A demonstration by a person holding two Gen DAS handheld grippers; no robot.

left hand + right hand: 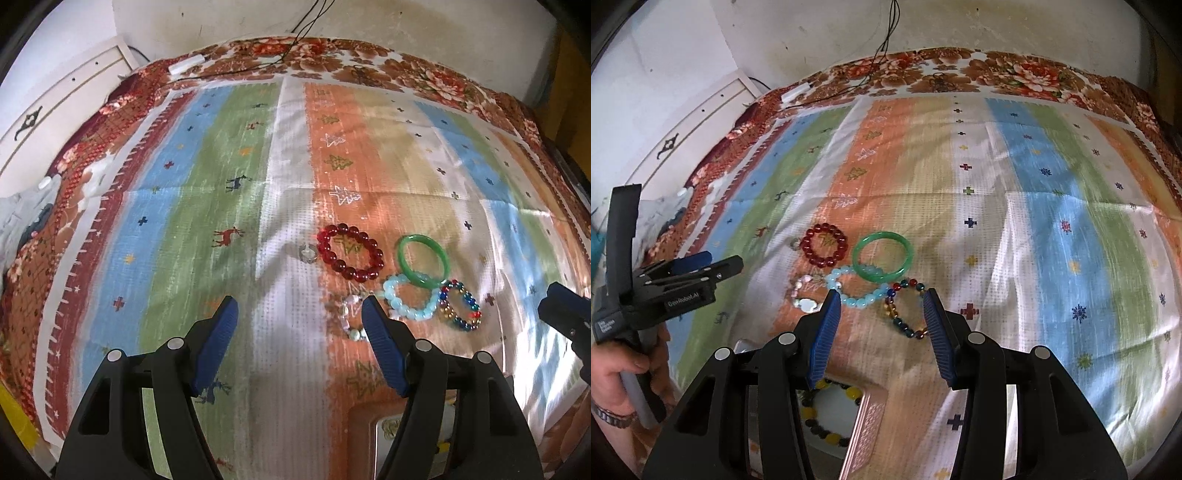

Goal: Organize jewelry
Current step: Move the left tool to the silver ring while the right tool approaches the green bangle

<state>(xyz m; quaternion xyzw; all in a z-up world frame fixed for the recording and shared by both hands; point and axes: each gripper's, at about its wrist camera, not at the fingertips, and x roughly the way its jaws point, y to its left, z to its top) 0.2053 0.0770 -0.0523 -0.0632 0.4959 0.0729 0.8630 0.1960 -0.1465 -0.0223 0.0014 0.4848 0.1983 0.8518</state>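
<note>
Several bracelets lie on a striped cloth: a red bead bracelet [350, 252] [824, 244], a green bangle [423, 261] [883, 256], a light blue bead bracelet [409, 301] [860, 288], a multicoloured bead bracelet [460, 305] [905, 310] and a pale crystal one [351, 317] [804, 293]. A small clear ring [307, 253] lies left of the red one. My left gripper [300, 308] is open and empty, just left of the crystal bracelet. My right gripper [881, 295] is open and empty above the multicoloured bracelet. A box [866, 424] below it holds a yellow and dark bead bracelet [827, 413].
The striped cloth [221, 184] covers a floral bedspread [332, 62]. A white cabinet [55, 110] stands at the left. A white charger with black cables [184, 64] lies at the far edge. The left gripper shows in the right wrist view [713, 264], held by a hand.
</note>
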